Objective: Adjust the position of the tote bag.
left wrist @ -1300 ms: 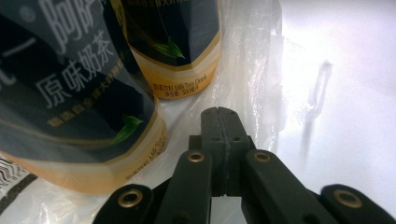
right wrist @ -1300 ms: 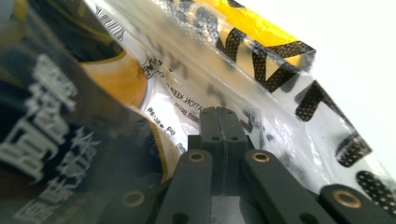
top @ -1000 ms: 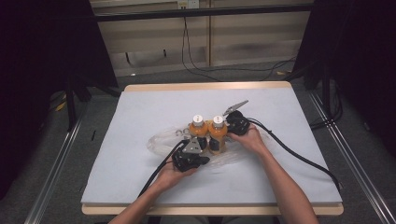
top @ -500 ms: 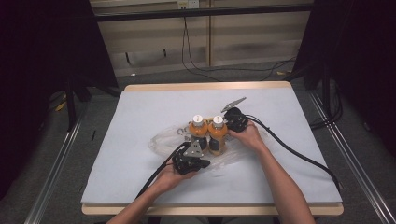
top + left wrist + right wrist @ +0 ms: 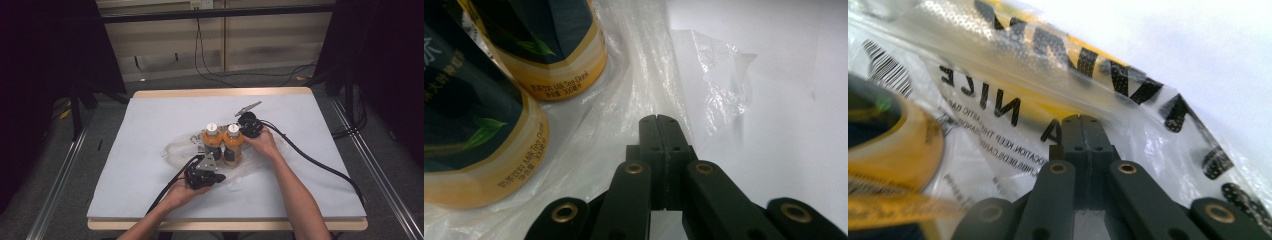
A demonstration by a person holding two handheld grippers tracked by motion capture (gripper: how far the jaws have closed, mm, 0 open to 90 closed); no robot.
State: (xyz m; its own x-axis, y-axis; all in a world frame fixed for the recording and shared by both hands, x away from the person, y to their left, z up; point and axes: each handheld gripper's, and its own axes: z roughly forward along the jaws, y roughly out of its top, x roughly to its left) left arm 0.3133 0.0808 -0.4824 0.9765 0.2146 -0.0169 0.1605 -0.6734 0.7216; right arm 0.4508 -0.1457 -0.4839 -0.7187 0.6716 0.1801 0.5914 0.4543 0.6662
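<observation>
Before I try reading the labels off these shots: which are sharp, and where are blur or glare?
Left gripper view: bottle labels fairly sharp, small print legible, plastic bag glossy. Right gripper view: bag print readable, near bottle blurred. High view: table evenly lit, surroundings dark.

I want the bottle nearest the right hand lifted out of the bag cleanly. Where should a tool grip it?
Probably the neck just under the white cap of the right bottle, coming from its right side. It stands upright against the left bottle, with the clear plastic bag bunched low around both.
</observation>
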